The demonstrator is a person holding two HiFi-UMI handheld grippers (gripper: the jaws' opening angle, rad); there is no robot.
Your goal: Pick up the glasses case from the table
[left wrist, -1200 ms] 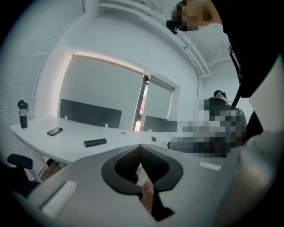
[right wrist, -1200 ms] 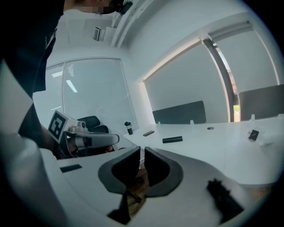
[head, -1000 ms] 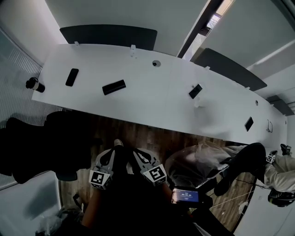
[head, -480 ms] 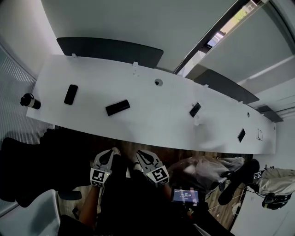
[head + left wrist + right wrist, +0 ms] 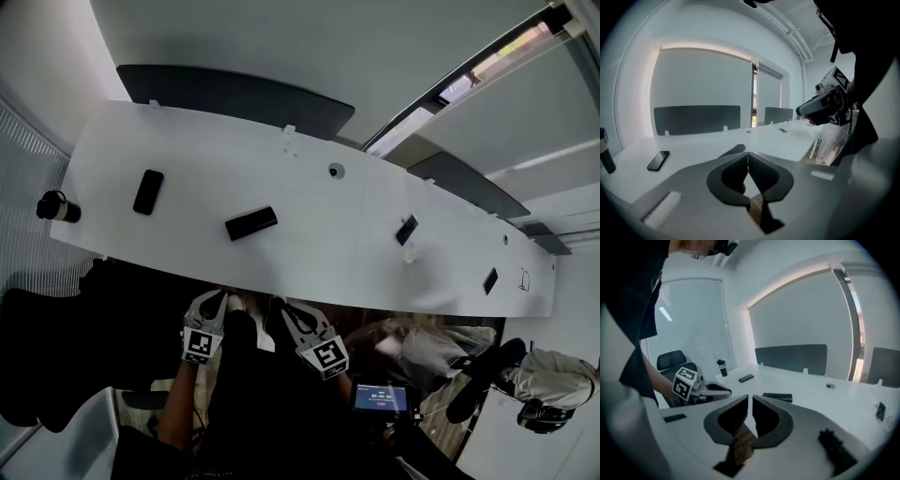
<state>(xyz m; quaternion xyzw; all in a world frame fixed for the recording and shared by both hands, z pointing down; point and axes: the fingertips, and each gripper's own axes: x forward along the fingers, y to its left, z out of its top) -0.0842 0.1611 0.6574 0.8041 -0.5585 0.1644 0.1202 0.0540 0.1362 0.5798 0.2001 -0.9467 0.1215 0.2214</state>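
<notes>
The glasses case (image 5: 250, 223) is a slim black box lying flat on the long white table (image 5: 309, 253), left of middle. Both grippers hang off the table's near edge, short of the case. My left gripper (image 5: 215, 296) is shut and holds nothing; its own view shows the closed tips (image 5: 748, 154) with part of the case (image 5: 733, 150) just beyond them. My right gripper (image 5: 278, 303) is shut and empty too. Past its tips (image 5: 750, 398) the case (image 5: 778, 397) lies a little to the right, and the left gripper (image 5: 715, 390) shows beside it.
A black phone (image 5: 148, 191) and a dark bottle (image 5: 56, 206) sit at the table's left end. Two more phones (image 5: 407, 230) (image 5: 490, 280) lie to the right. Dark partition panels (image 5: 234, 94) line the far edge. A black chair (image 5: 47, 356) stands at the left, a person (image 5: 553, 380) at the lower right.
Both grippers have moved forward to the table's near edge. The head view has swung, so the table and the case now sit lower and closer.
</notes>
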